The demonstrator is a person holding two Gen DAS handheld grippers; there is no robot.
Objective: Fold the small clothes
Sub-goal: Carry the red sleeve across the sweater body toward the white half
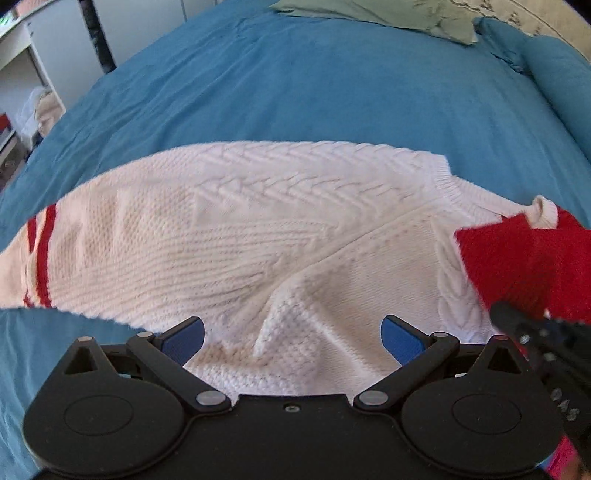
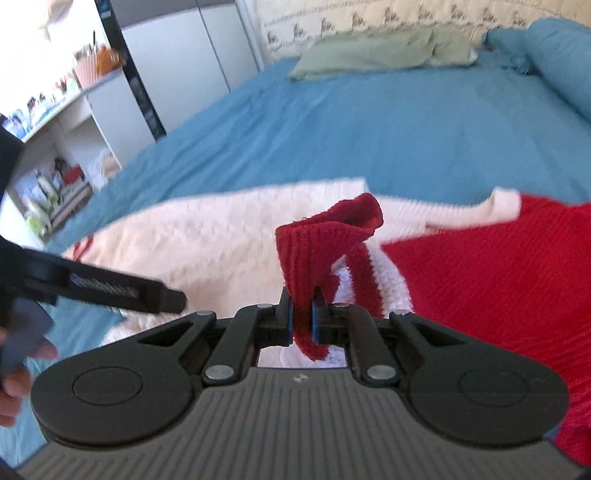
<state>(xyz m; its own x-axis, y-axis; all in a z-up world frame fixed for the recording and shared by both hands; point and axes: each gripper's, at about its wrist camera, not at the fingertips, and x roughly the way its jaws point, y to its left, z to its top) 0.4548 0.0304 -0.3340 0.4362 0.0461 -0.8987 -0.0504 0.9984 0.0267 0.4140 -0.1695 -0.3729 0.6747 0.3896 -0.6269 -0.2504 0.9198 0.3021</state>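
- Home bedroom.
- bed (image 2: pixel 369 122) with blue cover, green pillow (image 2: pixel 376 51), quilted headboard (image 2: pixel 369 18).
- Cluttered shelves (image 2: pixel 48 177), white wardrobe (image 2: pixel 192 74) alongside.

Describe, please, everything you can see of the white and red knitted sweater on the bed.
The sweater is a chunky cable-knit, mostly white, with red stripes at one end and a large red section at the other. It lies spread, rumpled in places, on the blue bedspread. The right gripper is shut on a red ribbed edge, lifting it. The left gripper is open over a raised white fold.
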